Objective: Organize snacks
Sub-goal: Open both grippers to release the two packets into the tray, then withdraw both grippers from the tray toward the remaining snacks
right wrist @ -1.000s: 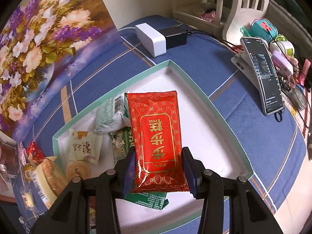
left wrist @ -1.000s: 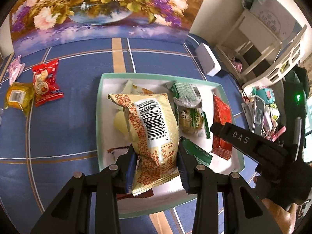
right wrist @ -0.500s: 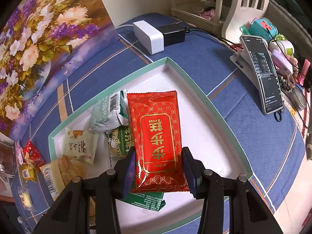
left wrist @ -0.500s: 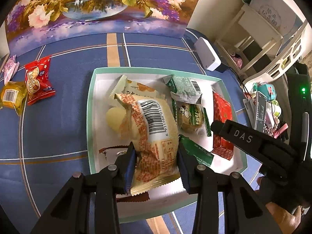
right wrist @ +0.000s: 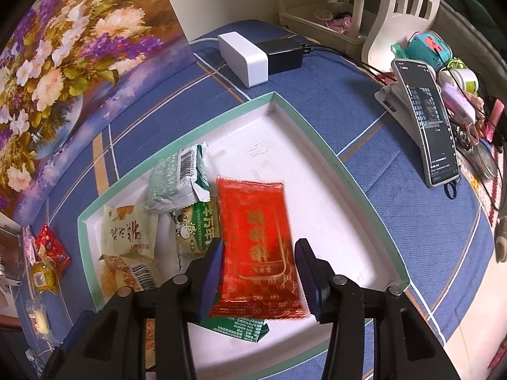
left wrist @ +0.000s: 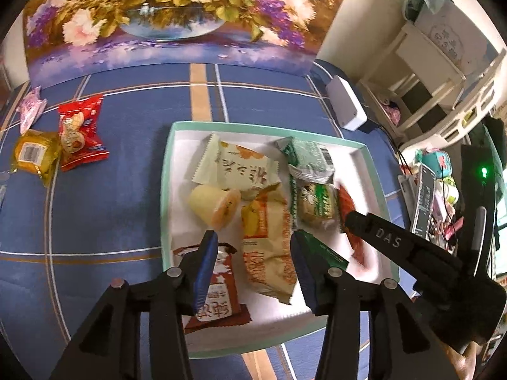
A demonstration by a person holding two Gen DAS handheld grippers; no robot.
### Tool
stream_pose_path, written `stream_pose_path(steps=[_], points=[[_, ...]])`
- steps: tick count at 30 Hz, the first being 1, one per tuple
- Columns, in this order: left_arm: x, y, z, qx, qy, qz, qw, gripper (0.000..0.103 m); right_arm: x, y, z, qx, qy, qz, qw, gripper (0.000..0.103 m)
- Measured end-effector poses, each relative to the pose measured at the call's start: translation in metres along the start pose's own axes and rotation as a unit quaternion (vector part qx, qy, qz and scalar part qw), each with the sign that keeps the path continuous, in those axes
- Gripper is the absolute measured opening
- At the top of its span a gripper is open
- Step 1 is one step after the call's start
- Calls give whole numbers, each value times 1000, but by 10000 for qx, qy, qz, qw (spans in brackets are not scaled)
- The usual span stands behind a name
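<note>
A white tray with a teal rim (left wrist: pixel 168 158) (right wrist: pixel 348 183) holds several snacks. My left gripper (left wrist: pixel 253 253) is open above the tray's near side; the orange-and-cream snack bag (left wrist: pixel 267 247) lies loose between its fingers. My right gripper (right wrist: pixel 258 272) is open; the red packet (right wrist: pixel 256 240) lies blurred between its fingers, over a green packet (right wrist: pixel 236 324). In the tray also lie a pale green packet (left wrist: pixel 234 164), a jelly cup (left wrist: pixel 215 205), green-white packets (left wrist: pixel 312 158) and a brown packet (left wrist: pixel 218 288).
On the blue cloth left of the tray lie a red snack (left wrist: pixel 79 133), a yellow one (left wrist: pixel 33 155) and a pink one (left wrist: pixel 30 110). A flower painting (left wrist: pixel 174 15) stands behind. A white box (right wrist: pixel 242 57), a phone on a stand (right wrist: pixel 427 126) and clutter sit to the right.
Both grippers have opened. The left let go of the orange-and-cream bag, which dropped flat into the tray. The right let go of the red packet, now blurred as it drops.
</note>
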State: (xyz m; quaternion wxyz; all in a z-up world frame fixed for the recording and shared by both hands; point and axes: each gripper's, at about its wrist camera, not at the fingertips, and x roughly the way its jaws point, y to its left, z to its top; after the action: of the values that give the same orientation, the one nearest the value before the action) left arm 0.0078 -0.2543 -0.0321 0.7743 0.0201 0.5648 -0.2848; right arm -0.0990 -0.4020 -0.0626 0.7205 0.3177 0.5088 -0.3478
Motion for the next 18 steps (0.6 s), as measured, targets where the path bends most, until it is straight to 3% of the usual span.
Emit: stream_pose_path(steps=[4, 6, 8, 11, 13, 15, 18], points=[[-2, 11, 3, -206, -34, 145, 9997, 51, -3, 1, 0, -29, -37, 1, 10000, 51], [-4, 19, 4, -332, -58, 207, 9992, 57, -4, 2, 0, -21, -40, 6, 10000, 65], [-6, 26, 5, -468, -91, 295, 9984, 62, -4, 3, 0, -43, -39, -15, 10000, 69], [-7, 40, 6, -725, -115, 418, 9964, 64, -5, 5, 0, -93, -49, -24, 9999, 69], [-8, 48, 6, -867, -134, 506, 9949, 78, -6, 8, 0, -134, -50, -27, 9999, 69], [-8, 58, 6, -1044, -184, 620, 9924, 83, -7, 12, -1, -191, -50, -43, 9998, 70], [-11, 73, 6, -1264, -254, 800, 9884, 84, -9, 21, -3, -289, -47, 8, 9996, 70]])
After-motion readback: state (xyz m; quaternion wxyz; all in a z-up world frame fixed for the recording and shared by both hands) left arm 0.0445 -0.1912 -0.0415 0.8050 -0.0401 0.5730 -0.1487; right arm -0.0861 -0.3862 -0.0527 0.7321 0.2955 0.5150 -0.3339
